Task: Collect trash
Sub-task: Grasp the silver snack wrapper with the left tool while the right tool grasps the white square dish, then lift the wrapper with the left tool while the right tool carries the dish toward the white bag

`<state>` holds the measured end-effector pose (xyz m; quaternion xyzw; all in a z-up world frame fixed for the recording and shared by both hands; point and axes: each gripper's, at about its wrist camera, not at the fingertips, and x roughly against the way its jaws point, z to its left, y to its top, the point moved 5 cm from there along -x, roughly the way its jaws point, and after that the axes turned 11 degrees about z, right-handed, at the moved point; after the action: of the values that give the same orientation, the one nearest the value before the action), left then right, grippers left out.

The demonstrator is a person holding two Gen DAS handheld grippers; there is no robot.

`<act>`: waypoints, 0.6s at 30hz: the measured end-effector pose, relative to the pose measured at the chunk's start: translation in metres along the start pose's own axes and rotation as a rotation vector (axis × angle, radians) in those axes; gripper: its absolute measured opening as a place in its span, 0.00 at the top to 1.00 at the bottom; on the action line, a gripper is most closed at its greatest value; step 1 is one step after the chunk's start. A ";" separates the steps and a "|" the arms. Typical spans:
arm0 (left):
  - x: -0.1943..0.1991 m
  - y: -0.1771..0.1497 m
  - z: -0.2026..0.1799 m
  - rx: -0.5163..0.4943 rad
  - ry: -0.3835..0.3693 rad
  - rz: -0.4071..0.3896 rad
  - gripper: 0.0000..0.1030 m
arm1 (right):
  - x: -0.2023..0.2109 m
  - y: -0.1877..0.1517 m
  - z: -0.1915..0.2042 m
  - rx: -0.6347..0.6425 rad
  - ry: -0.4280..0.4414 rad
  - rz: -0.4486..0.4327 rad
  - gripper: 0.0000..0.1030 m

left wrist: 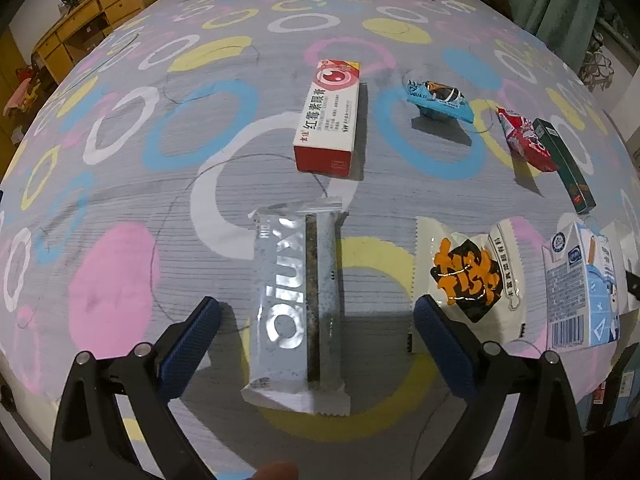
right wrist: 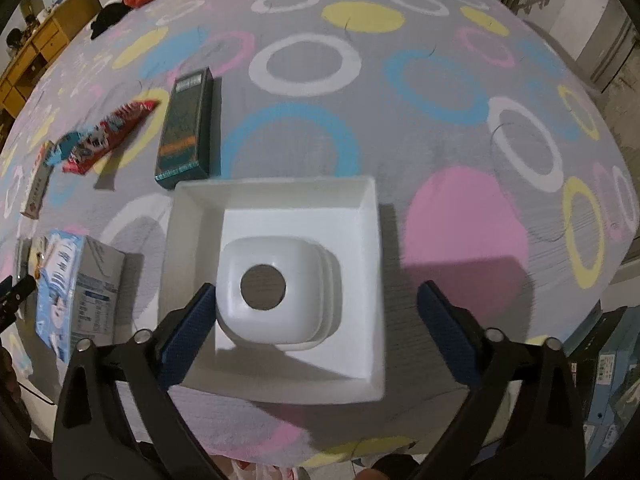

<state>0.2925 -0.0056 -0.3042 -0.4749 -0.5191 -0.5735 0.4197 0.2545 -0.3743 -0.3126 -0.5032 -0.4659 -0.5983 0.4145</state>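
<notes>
A: Left wrist view: left tongs (left wrist: 316, 312) spread wide, released, straddling a silver snack wrapper (left wrist: 296, 308) lying flat on the bedsheet (left wrist: 120, 208). Neither pad touches it.

B: Other trash?

A: Red-and-white carton (left wrist: 328, 120) beyond; blue wrapper (left wrist: 438, 100), red wrapper (left wrist: 524, 140), dark green box (left wrist: 564, 164), white packet (left wrist: 468, 272) and milk carton (left wrist: 580, 288) to the right.

B: Right wrist view?

A: Right tongs (right wrist: 316, 312) also released, above a white square bin (right wrist: 276, 280); left pad (right wrist: 188, 332) just beside its inner lid (right wrist: 272, 292).
</notes>
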 end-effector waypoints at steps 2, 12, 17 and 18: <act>0.000 -0.001 -0.001 0.004 -0.006 -0.003 0.18 | -0.002 0.001 0.001 -0.002 0.043 -0.002 0.24; 0.010 0.000 0.003 0.014 -0.039 -0.032 0.63 | 0.005 0.002 0.003 0.013 0.023 -0.032 0.31; 0.018 0.000 0.000 0.004 -0.045 -0.057 0.64 | 0.011 0.000 0.004 0.018 0.012 -0.048 0.31; 0.021 0.000 0.000 0.002 -0.047 -0.060 0.63 | 0.012 -0.001 0.004 0.015 0.012 -0.052 0.31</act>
<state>0.2887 -0.0059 -0.2836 -0.4719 -0.5434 -0.5739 0.3907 0.2524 -0.3703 -0.3005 -0.4842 -0.4809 -0.6084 0.4051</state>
